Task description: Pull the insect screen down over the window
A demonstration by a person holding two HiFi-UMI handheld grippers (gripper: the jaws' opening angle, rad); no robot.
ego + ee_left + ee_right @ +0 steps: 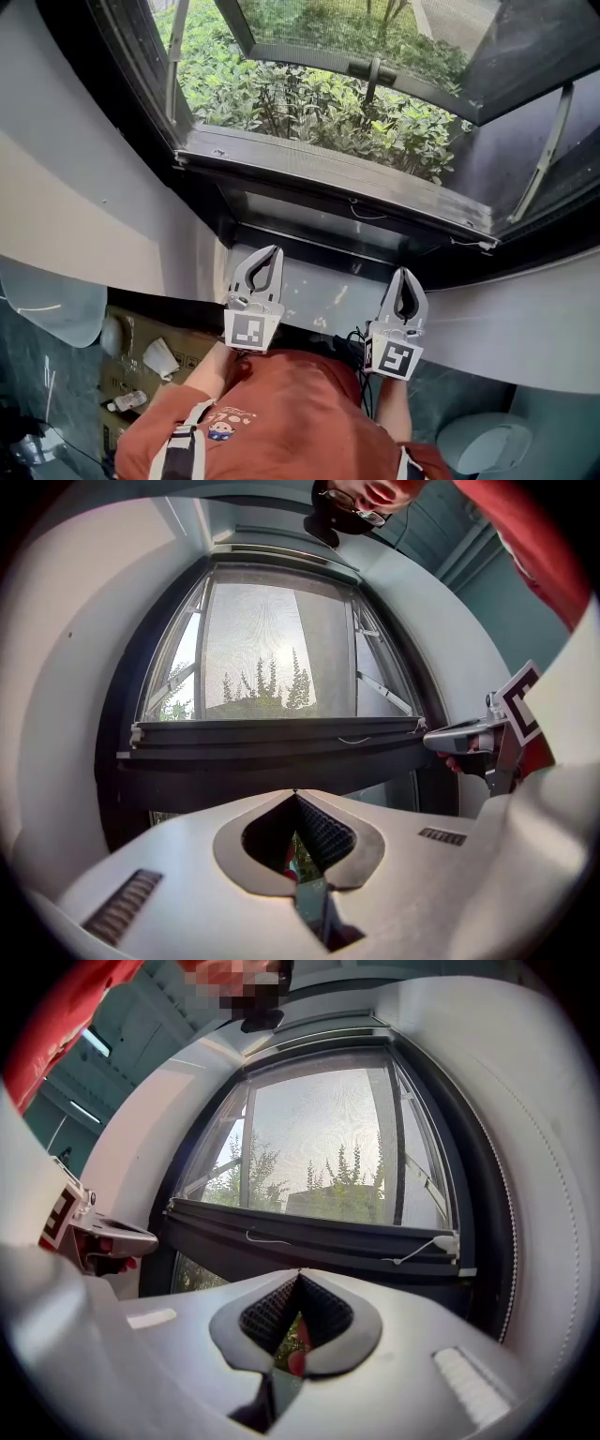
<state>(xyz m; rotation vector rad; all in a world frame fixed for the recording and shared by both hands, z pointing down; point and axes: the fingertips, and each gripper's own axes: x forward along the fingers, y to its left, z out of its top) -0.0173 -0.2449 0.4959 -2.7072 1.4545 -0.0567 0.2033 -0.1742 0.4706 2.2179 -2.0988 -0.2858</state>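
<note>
The insect screen's mesh (272, 639) hangs over the window and ends in a dark bottom bar (281, 738), also seen in the head view (328, 178) and the right gripper view (309, 1237). A white pull cord (417, 1252) dangles at the bar's right end. A strip of pane with greenery shows beneath the bar. My left gripper (274, 250) and right gripper (404, 273) point level at the window, a short way in front of and below the bar, touching nothing. Both are shut and empty, the left jaws (295, 795) and the right jaws (299, 1274) meeting tip to tip.
The window sits in a dark frame (131, 103) set into a curved white wall (84, 216). A cardboard box with small items (141, 366) lies on the floor at the lower left. A white rounded object (487, 441) is at the lower right.
</note>
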